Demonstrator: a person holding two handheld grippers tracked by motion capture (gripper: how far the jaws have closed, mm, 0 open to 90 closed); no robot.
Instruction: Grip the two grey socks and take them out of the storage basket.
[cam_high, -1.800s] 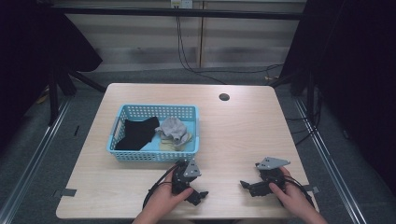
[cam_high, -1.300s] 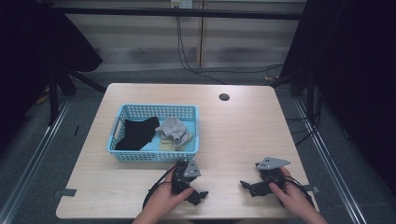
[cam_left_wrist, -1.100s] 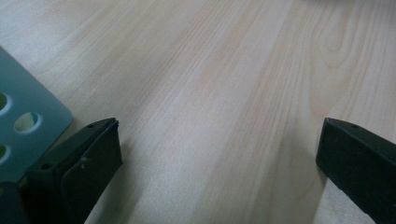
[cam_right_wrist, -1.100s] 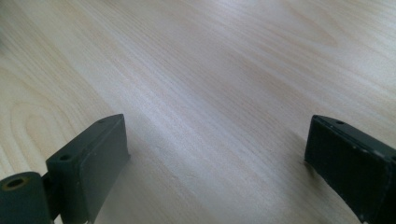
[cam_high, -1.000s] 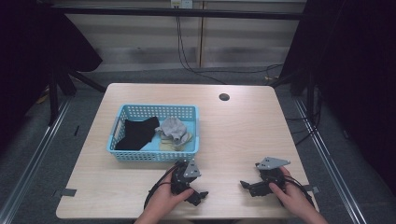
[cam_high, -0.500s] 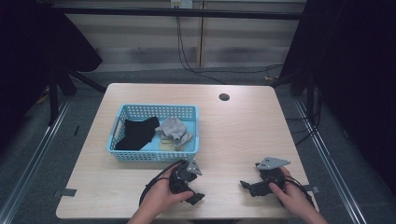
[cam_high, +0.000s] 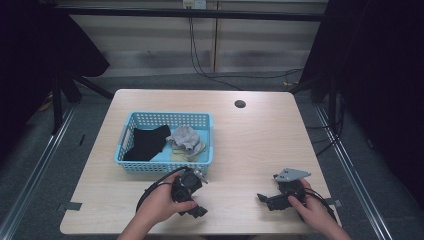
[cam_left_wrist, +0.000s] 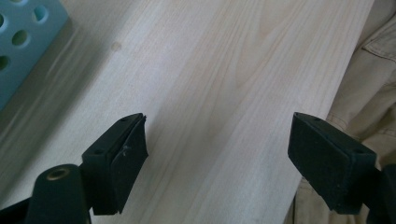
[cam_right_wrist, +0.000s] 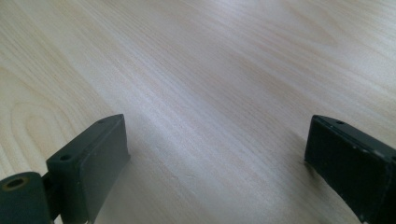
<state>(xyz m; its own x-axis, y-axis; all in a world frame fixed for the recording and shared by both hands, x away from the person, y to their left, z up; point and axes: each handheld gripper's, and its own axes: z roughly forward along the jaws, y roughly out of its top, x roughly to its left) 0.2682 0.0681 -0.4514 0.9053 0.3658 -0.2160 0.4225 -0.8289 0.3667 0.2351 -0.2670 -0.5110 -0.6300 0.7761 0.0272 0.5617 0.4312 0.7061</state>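
Observation:
My left gripper (cam_high: 196, 200) is held in a hand just above the near table edge, in front of the blue basket (cam_high: 165, 167). In the left gripper view the gripper (cam_left_wrist: 217, 126) is open over bare wood; its jaws have just been closing a little, with nothing between them. A corner of the basket (cam_left_wrist: 23, 42) shows at the upper left there. My right gripper (cam_high: 265, 197) rests at the near right of the table, jaws pointing left. The right gripper view has it open (cam_right_wrist: 217, 128) over bare wood with nothing held.
Inside the basket lie a black cloth (cam_high: 147, 142), a crumpled grey cloth (cam_high: 185, 136) and a beige cloth (cam_high: 192, 152). A round cable hole (cam_high: 240, 104) sits at the far right of the table (cam_high: 260, 145). The person's tan trousers (cam_left_wrist: 369, 84) show past the table edge.
The left hand has lifted its gripper slightly off the table near the basket. The right hand and gripper have stayed where they were.

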